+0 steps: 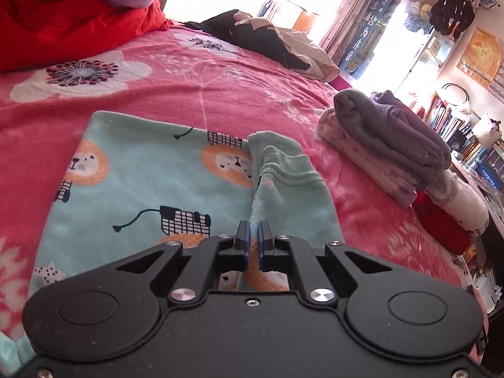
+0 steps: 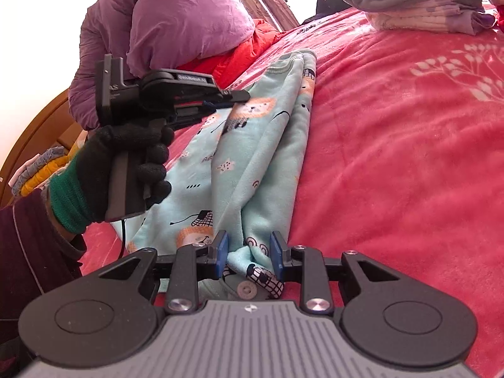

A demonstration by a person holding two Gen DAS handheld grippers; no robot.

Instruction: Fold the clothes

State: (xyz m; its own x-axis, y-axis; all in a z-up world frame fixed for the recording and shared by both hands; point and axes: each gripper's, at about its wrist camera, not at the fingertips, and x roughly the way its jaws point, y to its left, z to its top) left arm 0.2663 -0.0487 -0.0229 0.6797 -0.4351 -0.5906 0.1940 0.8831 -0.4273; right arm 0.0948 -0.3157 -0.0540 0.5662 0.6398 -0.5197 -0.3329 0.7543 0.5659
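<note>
Here: garment (image 2: 264, 145) pinched in left tongs (image 1: 253, 239).

Garment (image 1: 151, 182): mint green, orange lion faces, black grid-striped zebras; bed blanket (image 1: 220, 94): coral pink, white flowers and leaf sprigs; folded stack (image 1: 387, 145): grey over lilac and white; pillow (image 2: 189, 25): purple; glove (image 2: 126, 163): black, green cuff; both grippers' jaws: black, blue pads.
</note>
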